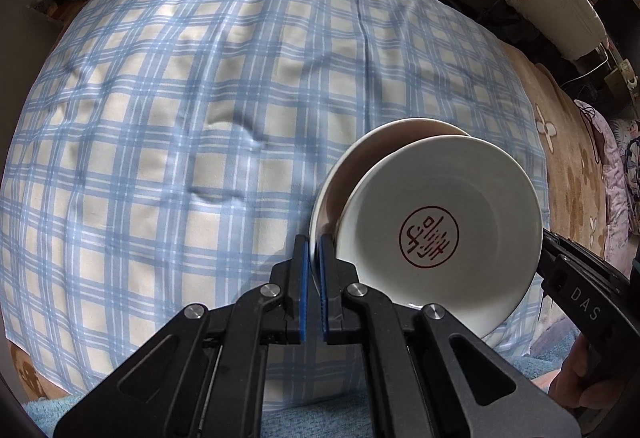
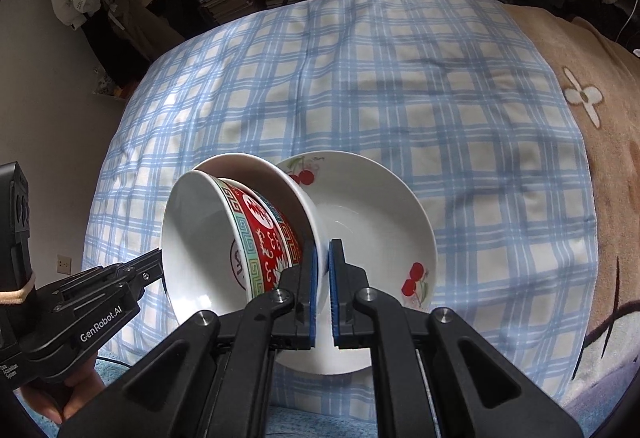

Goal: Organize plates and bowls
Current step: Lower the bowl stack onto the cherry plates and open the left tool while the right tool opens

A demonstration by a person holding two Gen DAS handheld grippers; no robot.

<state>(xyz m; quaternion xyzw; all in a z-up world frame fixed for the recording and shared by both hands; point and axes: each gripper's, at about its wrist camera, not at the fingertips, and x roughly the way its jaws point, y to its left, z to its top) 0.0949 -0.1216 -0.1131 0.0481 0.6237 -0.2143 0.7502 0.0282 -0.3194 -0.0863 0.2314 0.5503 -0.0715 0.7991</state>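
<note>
The left tool (image 1: 314, 258) is drawn narrow, its blue pads pinched on the near rim of a plain white dish (image 1: 332, 173) that is held on edge above the checked cloth (image 1: 160, 117). Just to the right of that dish, and overlapping it, a second dish marked with a round red seal (image 1: 440, 205) is seen (its mouth is turned toward the left camera). How the two are nested cannot be told from this side.

From the right wrist, the right tool (image 2: 323, 270) is likewise closed to a thin gap, and the rim of a white bowl (image 2: 298, 197) is caught between its pads. Inside that bowl a red-patterned bowl (image 2: 264, 238) is nested, and the whole stack is tipped steeply with its mouths facing left. The left tool's tip is seen touching the stack's left rim, so the load is shared between both hands.

The cherry plate (image 2: 380, 222) lies flat on the cloth, to the right of the tipped stack and partly behind it. That is the relation that matters. To seat the bowls, the stack would probably have to be righted and carried rightward over the plate's centre, and the right tool is the nearer of the two.
</note>
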